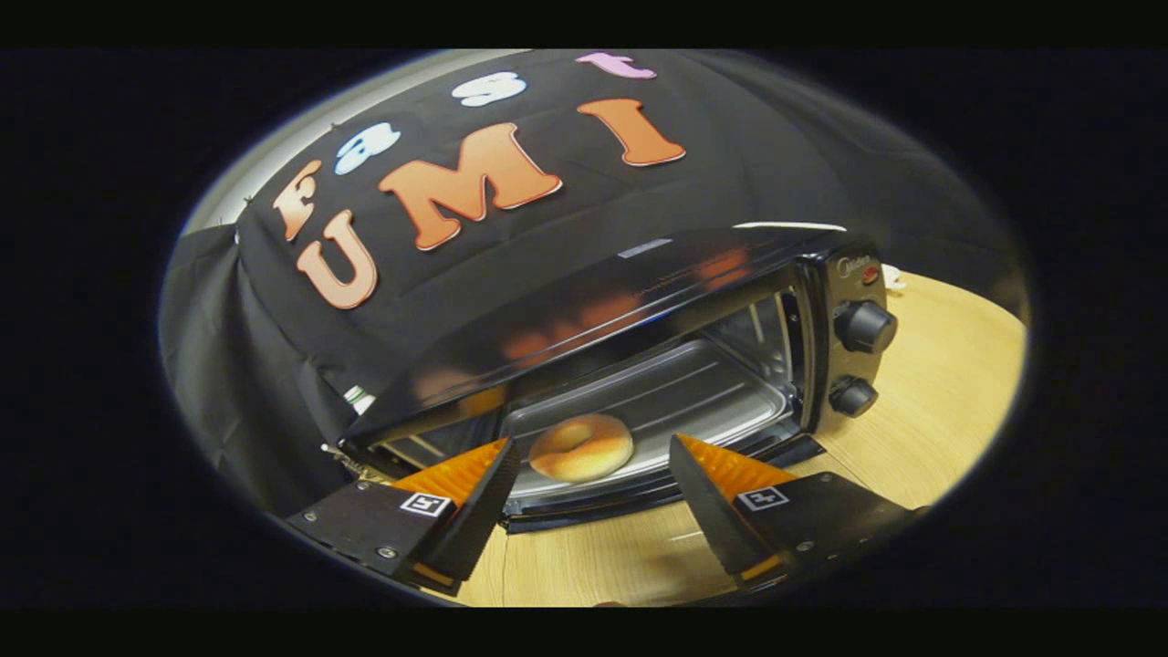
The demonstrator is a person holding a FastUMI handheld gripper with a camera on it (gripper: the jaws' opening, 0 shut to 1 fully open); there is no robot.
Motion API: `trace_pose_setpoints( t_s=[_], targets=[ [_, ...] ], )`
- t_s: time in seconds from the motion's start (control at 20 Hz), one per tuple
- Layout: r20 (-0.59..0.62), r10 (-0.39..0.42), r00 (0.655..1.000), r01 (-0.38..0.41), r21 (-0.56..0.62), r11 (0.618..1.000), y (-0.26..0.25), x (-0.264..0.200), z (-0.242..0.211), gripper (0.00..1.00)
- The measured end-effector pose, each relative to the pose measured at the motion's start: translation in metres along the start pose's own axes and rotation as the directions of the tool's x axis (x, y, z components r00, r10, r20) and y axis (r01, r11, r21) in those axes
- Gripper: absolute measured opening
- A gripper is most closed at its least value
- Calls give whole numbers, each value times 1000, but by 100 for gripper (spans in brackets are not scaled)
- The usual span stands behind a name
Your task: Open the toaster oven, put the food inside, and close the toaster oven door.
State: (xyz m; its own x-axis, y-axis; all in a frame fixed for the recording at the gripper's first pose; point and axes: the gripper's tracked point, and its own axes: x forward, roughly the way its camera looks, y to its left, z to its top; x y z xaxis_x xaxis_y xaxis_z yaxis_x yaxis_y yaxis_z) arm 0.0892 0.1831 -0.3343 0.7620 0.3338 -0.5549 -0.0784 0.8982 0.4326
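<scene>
A wooden table (922,411) carries 1 black toaster oven (639,301), its door open. Inside, 1 bagel (581,447) lies on the near part of the tray (693,392). The gripper (593,474) hovers just before it, fingers wide apart, holding nothing. 2 knobs (865,327) sit at the right; the brand script is unreadable.

1 fisheye view, riding on the gripper (593,456) and looking forward along its 2 fingers (479,497). camera sits low over the wooden table (940,411), tilted, facing the toaster oven (639,310) from close in front, looking into its open cavity. fingers spread apart, nothing between them. booth wall behind the oven. no 2nd view to compare.
</scene>
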Motion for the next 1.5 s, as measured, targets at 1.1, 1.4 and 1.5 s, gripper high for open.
trace_pose_setpoints(
  t_s=[1.1,1.4,1.5],
  targets=[
    [30,-77,997,83,-371,925,-38,-131,-97,99],
    [-17,-114,993,99,-381,919,-61,-139,-128,99],
    [-37,-126,991,103,-383,918,-67,-137,-136,99]
  ],
)
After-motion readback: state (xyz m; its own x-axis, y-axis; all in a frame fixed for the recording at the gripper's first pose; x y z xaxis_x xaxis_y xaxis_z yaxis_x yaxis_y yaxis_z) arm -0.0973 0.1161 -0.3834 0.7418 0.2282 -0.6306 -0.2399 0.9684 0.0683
